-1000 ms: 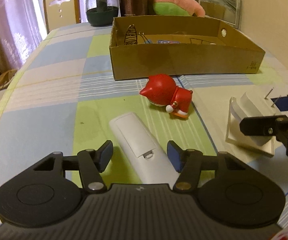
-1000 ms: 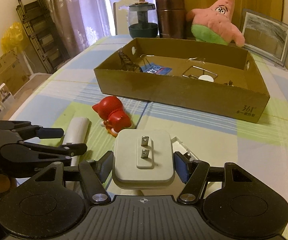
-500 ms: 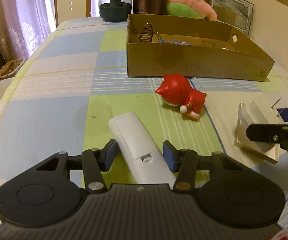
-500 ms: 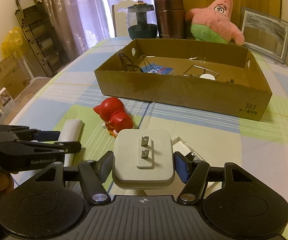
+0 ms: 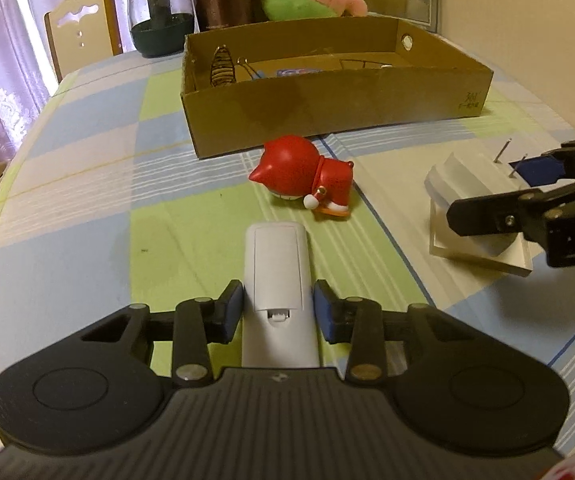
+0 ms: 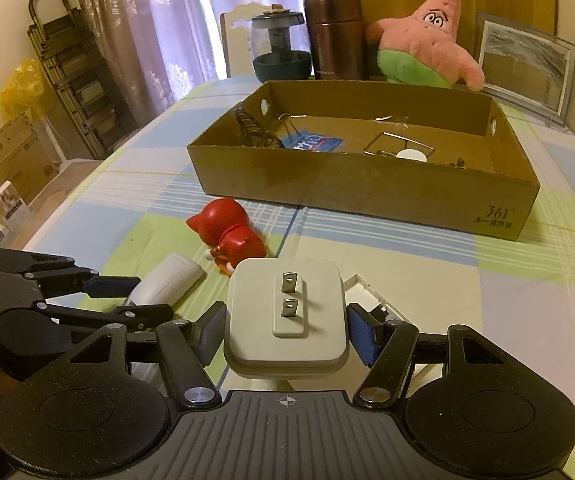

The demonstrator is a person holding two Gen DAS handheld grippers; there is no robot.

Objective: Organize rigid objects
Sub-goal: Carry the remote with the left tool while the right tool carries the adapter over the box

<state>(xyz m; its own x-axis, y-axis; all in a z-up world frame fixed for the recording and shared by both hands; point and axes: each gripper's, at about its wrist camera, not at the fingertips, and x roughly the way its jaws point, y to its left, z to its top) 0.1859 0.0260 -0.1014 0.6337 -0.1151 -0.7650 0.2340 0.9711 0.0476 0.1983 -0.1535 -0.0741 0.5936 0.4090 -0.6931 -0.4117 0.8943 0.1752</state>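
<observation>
A white remote (image 5: 277,272) lies face down on the checked tablecloth, pointing away from me. My left gripper (image 5: 278,310) straddles its near end. The jaws are closing and both blue pads touch the remote's sides. The same gripper (image 6: 143,298) and remote (image 6: 167,280) show at the left of the right wrist view. My right gripper (image 6: 287,334) is shut on a white plug adapter (image 6: 285,312), prongs up, above a clear plastic case (image 6: 367,292). A red cat figurine (image 5: 307,180) lies on its side before the open cardboard box (image 5: 327,108).
The box (image 6: 367,188) holds binder clips, a blue card and wire pieces. Behind it stand a pink star plush (image 6: 423,44), a brown flask (image 6: 335,36), a glass jar (image 6: 281,48) and a picture frame (image 6: 527,64). The table edge curves away at the left.
The left jaws have narrowed onto the remote, which lay slanted between them and now lies straight. The right gripper and its adapter have kept still.
</observation>
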